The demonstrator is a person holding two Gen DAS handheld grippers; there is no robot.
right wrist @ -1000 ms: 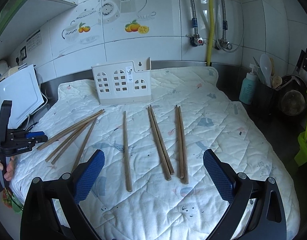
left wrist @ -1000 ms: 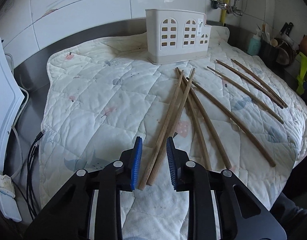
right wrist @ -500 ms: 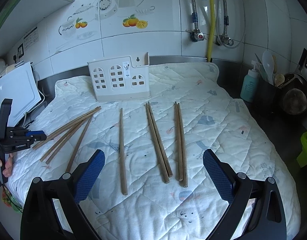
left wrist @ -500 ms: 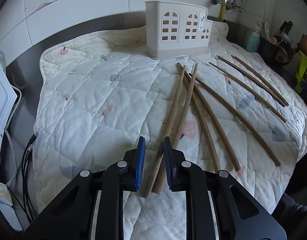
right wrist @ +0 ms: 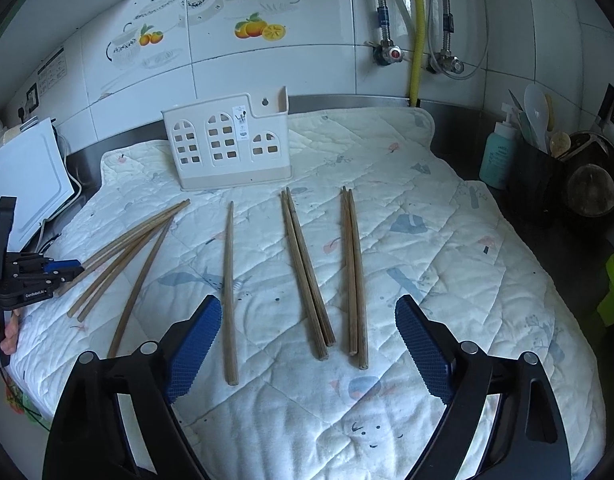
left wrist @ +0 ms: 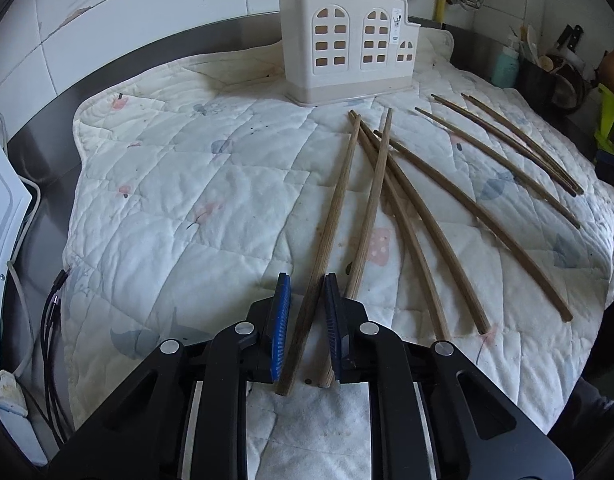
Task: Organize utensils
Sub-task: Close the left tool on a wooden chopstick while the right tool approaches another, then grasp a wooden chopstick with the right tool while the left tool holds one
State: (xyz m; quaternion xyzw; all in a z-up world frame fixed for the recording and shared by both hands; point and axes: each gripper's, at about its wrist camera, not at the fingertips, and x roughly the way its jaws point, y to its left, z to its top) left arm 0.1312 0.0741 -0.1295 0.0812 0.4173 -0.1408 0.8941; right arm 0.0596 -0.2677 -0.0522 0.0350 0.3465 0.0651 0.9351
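Several long wooden chopsticks lie on a white quilted mat (left wrist: 179, 208). My left gripper (left wrist: 305, 308) is closed around the near ends of a pair of chopsticks (left wrist: 339, 216), its blue pads (left wrist: 281, 320) against them. It also shows at the left edge of the right wrist view (right wrist: 65, 270). A cream utensil holder (left wrist: 347, 44) with arched windows stands at the back of the mat and is also in the right wrist view (right wrist: 227, 144). My right gripper (right wrist: 307, 344) is wide open and empty above a single chopstick (right wrist: 229, 292) and two pairs (right wrist: 305, 272), (right wrist: 353, 272).
A white board (right wrist: 23, 184) leans at the left with black cables (left wrist: 51, 320) beside it. A teal bottle (right wrist: 497, 156), a black utensil pot (right wrist: 535, 172) and a dark pan (right wrist: 591, 180) stand at the right. Pipes (right wrist: 417, 28) run up the tiled wall.
My left gripper has closed in from open onto the near ends of two chopsticks and moved forward a little. The right gripper has stayed wide open and drifted slightly.
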